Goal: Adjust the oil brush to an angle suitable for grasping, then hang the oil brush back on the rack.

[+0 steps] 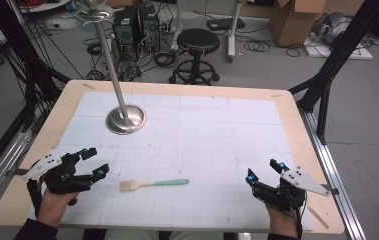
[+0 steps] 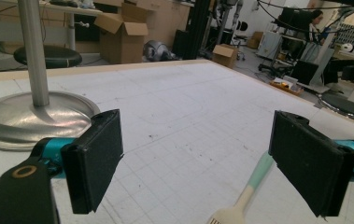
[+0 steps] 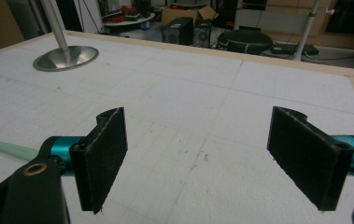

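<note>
A small brush (image 1: pixel 153 184) with a mint-green handle and pale bristle head lies flat on the white gridded mat near the front middle of the table. In the left gripper view its handle (image 2: pixel 258 178) runs between the wide-apart jaws, ahead of them. My left gripper (image 1: pixel 95 161) rests at the front left, open and empty, just left of the brush head. My right gripper (image 1: pixel 262 170) sits at the front right, open and empty, well right of the handle tip. The handle end (image 3: pixel 6 148) shows at the left of the right gripper view.
A metal stand with a round base (image 1: pixel 125 119) and a tall pole (image 1: pixel 109 57) rises at the back left of the mat. The wooden table edge (image 1: pixel 297 112) frames the mat. A black stool (image 1: pixel 198 42) and boxes stand on the floor beyond.
</note>
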`<move>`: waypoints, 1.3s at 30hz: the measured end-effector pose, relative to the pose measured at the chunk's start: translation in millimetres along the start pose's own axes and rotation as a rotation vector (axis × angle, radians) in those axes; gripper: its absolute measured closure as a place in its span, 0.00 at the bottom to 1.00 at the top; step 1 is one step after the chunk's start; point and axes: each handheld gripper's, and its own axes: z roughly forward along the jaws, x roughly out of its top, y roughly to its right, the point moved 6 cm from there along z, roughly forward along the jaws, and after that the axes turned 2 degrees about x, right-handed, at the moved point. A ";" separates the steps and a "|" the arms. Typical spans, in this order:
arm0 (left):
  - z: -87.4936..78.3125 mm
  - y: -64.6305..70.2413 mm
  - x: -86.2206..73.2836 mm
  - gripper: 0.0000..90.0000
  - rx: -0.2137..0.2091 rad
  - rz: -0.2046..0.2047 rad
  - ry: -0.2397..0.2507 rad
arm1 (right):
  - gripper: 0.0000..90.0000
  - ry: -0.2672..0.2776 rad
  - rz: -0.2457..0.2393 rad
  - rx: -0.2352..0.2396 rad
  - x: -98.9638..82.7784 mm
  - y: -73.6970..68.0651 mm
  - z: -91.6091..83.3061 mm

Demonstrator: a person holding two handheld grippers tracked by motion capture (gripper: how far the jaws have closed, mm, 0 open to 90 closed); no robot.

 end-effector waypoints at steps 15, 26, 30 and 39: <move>5.3 5.7 -1.7 0.21 -0.026 0.017 -0.024 | 0.21 -0.026 -0.031 0.031 -2.5 -5.3 6.1; 28.2 30.1 -8.0 0.27 -0.126 0.072 -0.108 | 0.21 -0.034 -0.026 0.079 -3.0 -11.8 10.5; 38.7 38.4 -11.5 0.28 -0.159 0.084 -0.140 | 0.21 -0.044 -0.041 0.091 -3.1 -15.1 13.5; 67.0 54.9 -25.9 0.39 -0.227 0.169 -0.288 | 0.21 -0.052 -0.044 0.112 -4.3 -17.6 17.7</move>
